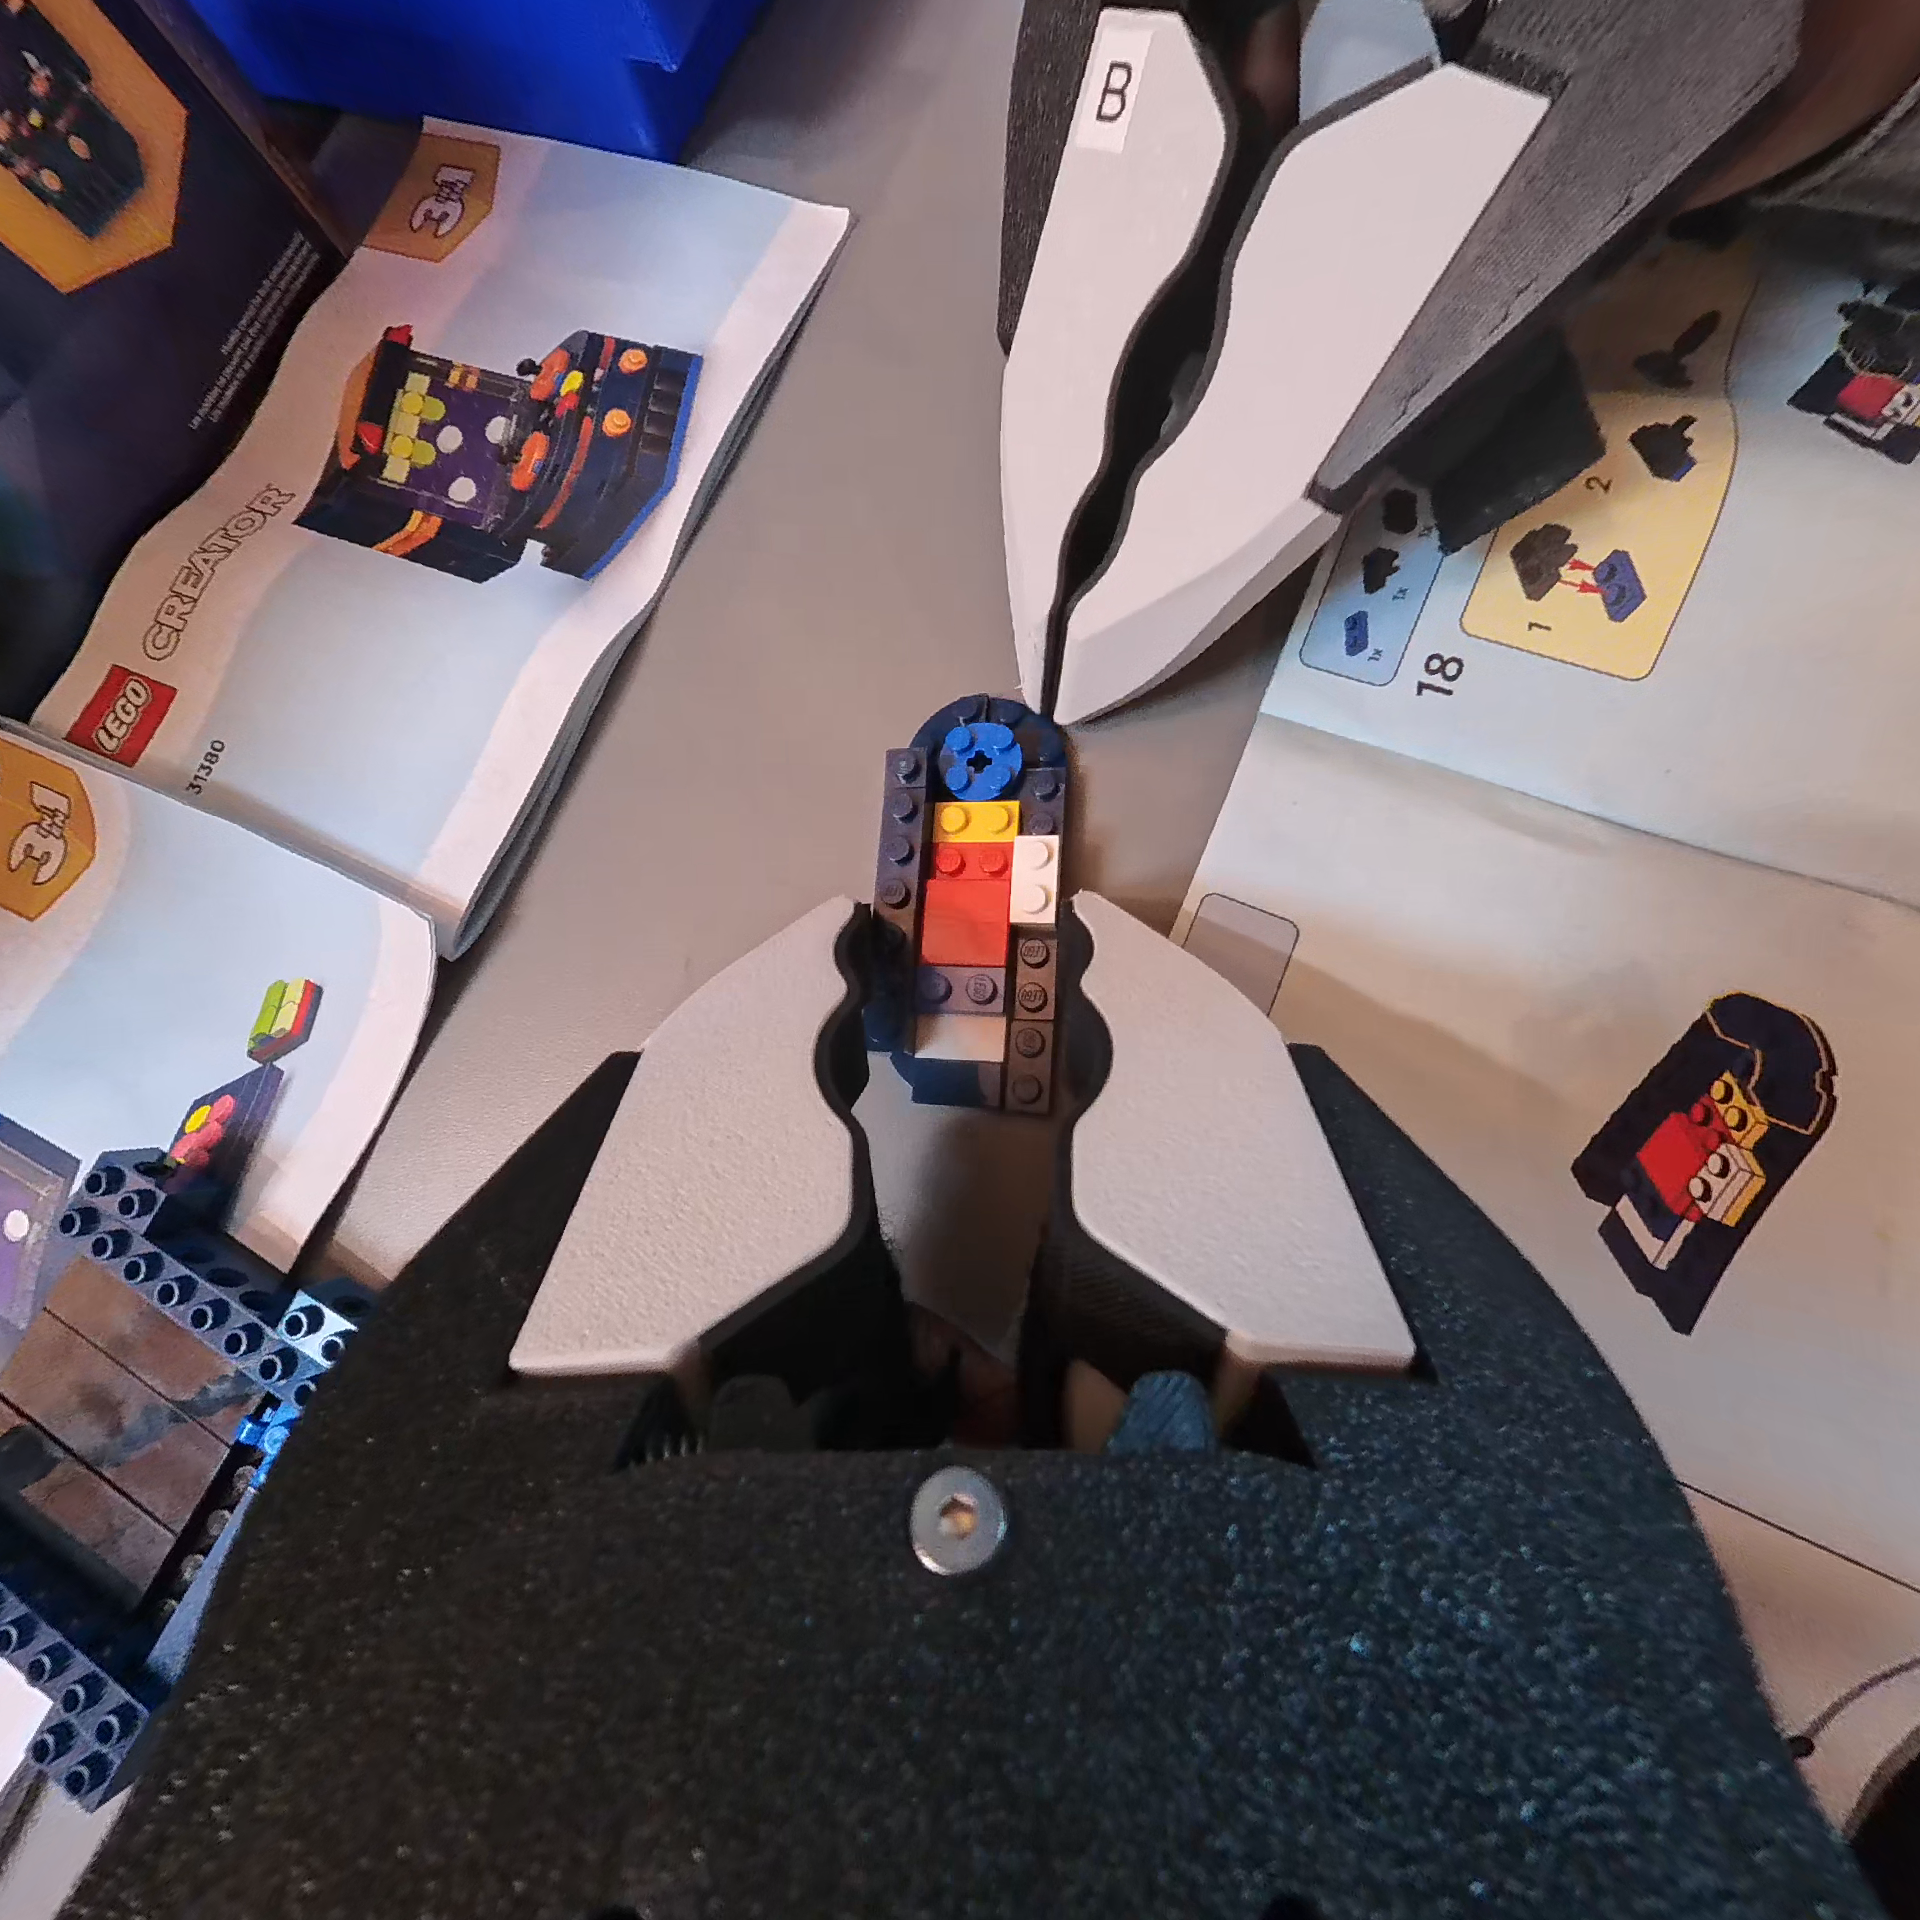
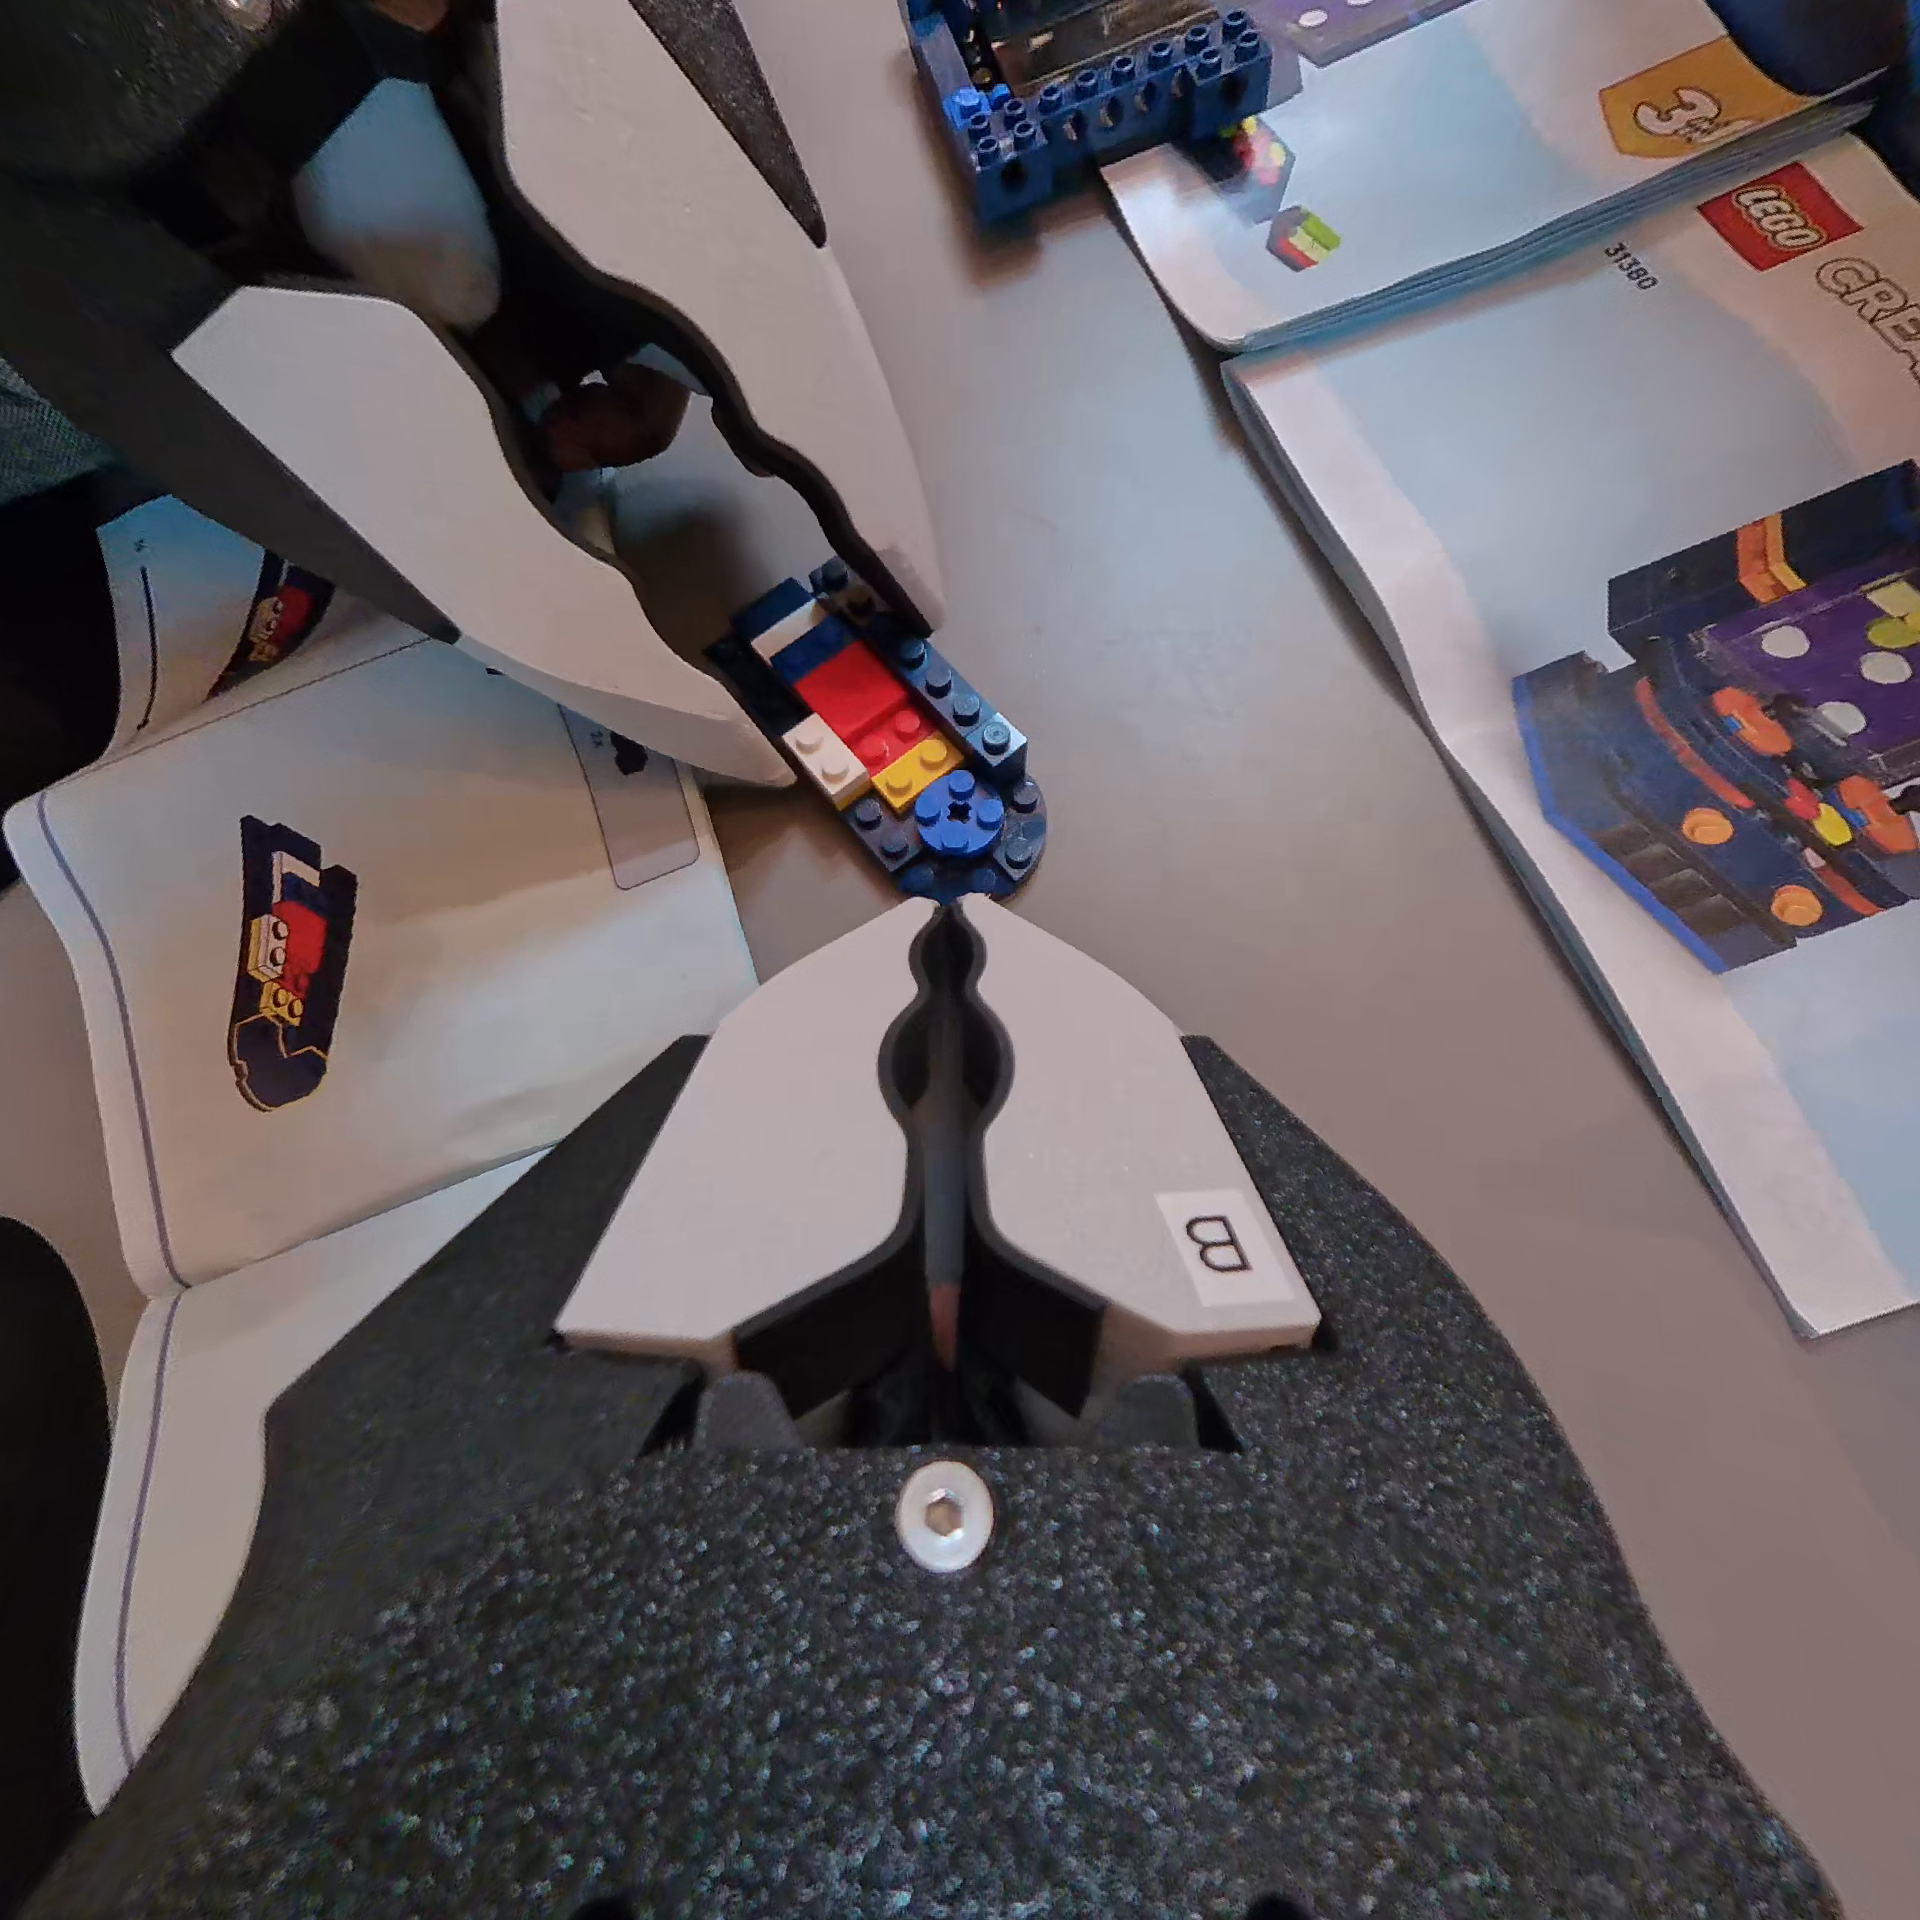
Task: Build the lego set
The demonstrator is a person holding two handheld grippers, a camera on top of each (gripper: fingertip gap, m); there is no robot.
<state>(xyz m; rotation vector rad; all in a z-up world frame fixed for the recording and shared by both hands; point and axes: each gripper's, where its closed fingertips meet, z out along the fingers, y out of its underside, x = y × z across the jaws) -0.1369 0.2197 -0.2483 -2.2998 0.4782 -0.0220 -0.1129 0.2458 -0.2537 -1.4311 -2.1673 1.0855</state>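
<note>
The left gripper [image 1: 966, 925] reaches forward low over the grey bench top [image 1: 707, 727], its two pale grey fingers [image 1: 727, 1049] set a narrow way apart and closed against the long sides of a small brick assembly [image 1: 971, 914]: a dark blue plastic plate with one rounded end, carrying black and dark blue studded strips, a yellow brick, red bricks, a white brick and a round blue studded piece. The near end of the assembly sits between the pads, which press on its side strips; the rounded end sticks out past the fingertips. The assembly lies flat on the bench, in the bare strip between the booklets.

The right gripper [image 2: 948, 909] comes in from the opposite side, pointing straight at the rounded end. Its jaws are fully together with nothing between them, and the joined tips touch, or all but touch, the rim of the dark blue plate by the round blue piece [image 2: 961, 816]. In the left wrist view it slants down from the upper right, tips lowest.

An open white instruction booklet [image 1: 1558, 987] with brick diagrams lies just beside the assembly, under the right gripper's body. Two closed booklets with pale blue covers [image 1: 436, 582] lie on the other side. A larger dark blue brick frame [image 2: 1101, 94] stands partly on one of them, and a dark printed box [image 1: 114, 166] and a blue plastic container [image 1: 499, 52] lie beyond.
</note>
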